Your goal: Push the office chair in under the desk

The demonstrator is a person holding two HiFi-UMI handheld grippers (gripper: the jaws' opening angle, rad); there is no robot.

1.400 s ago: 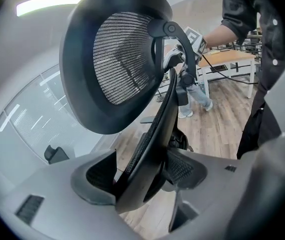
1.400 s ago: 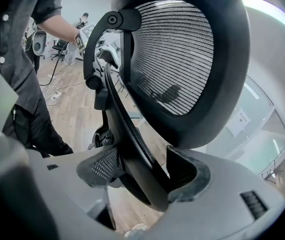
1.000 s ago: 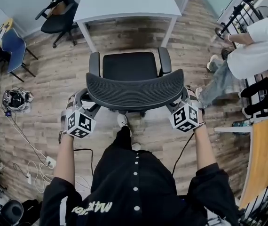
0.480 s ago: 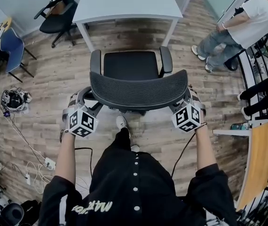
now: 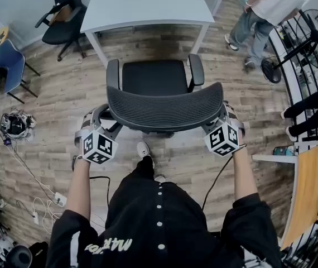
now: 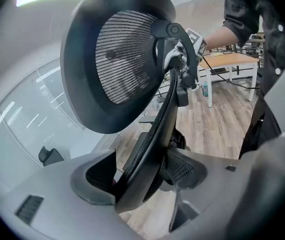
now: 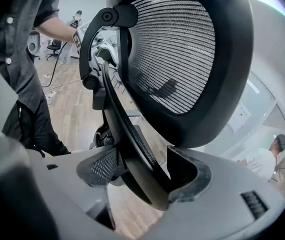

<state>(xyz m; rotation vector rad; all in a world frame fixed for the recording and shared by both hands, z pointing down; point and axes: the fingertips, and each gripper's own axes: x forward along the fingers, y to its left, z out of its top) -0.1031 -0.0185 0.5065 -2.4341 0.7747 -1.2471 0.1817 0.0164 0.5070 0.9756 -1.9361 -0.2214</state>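
Note:
The black mesh office chair (image 5: 153,77) faces the white desk (image 5: 148,4), its seat just short of the desk's front edge. Its curved backrest (image 5: 164,106) is nearest me. My left gripper (image 5: 104,120) is shut on the backrest's left edge, and my right gripper (image 5: 217,116) is shut on its right edge. In the left gripper view the left gripper (image 6: 142,176) has the thin backrest rim (image 6: 155,134) between its pads. The right gripper (image 7: 142,171) holds the rim (image 7: 127,139) the same way in the right gripper view.
A second black chair (image 5: 64,15) stands back left beside the desk, and a blue chair (image 5: 8,60) at far left. Cables (image 5: 36,177) trail over the wood floor at left. A person (image 5: 259,15) stands back right near a fan stand (image 5: 309,38). A wooden table (image 5: 312,188) is at right.
The bystander at right has walked toward the back right. The chair and both grippers have edged slightly toward the desk, with the grips unchanged.

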